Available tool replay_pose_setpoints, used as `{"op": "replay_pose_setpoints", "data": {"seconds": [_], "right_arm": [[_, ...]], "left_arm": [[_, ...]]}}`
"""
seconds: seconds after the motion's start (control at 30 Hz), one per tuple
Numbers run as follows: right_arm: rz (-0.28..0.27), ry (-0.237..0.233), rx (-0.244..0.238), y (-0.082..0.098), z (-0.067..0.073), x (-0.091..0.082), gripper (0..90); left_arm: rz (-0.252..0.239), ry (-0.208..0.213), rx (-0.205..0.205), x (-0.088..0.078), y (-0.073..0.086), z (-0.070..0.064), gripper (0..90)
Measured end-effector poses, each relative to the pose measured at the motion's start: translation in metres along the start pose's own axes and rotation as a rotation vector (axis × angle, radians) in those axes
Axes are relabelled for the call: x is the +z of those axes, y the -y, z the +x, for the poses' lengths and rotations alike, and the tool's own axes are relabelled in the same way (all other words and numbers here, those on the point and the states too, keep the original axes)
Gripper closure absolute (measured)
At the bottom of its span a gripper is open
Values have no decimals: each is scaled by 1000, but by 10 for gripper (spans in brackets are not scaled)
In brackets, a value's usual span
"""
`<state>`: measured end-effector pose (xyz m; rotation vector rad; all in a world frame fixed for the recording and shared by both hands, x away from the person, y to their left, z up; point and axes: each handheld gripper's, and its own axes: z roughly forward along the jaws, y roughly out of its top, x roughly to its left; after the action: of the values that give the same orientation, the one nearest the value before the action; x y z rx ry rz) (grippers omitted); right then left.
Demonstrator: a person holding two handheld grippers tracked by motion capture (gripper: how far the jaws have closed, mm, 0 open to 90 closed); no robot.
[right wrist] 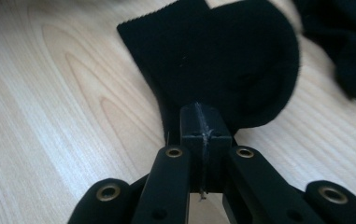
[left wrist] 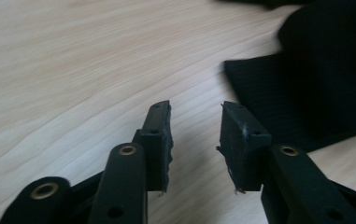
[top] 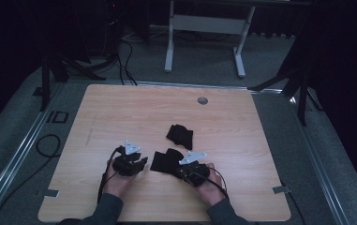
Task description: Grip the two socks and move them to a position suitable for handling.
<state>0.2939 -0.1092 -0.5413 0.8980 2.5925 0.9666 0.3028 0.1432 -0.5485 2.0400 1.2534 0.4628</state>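
Two black socks lie on the wooden table [top: 120, 108]. The nearer sock [top: 163, 161] [right wrist: 222, 60] lies flat between my two grippers, and my right gripper [top: 178, 169] [right wrist: 202, 116] is shut on its near edge. My left gripper [top: 142, 162] [left wrist: 195, 116] rests low over the bare wood just left of that sock [left wrist: 306, 93]; its jaws stand apart with nothing between them. The second sock [top: 180, 136] [right wrist: 348, 46] sits crumpled a little farther back, untouched.
A round grommet hole [top: 203, 100] sits near the table's far edge. Beyond the table stand a white desk frame [top: 204, 28] and dark stands, with cables [top: 49, 145] on the grey floor at the left.
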Motion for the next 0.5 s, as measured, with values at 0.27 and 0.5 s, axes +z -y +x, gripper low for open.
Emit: {"op": "replay_pose_setpoints", "data": {"seconds": [0.27,0.5], "right_arm": [[31,-21,-19,4,-1,7,898],[39,-20,-18,5,-8,5,898]], "left_arm": [[-42,146,56,4,-2,-21,787],[10,138,116,15,1,-38,833]]}}
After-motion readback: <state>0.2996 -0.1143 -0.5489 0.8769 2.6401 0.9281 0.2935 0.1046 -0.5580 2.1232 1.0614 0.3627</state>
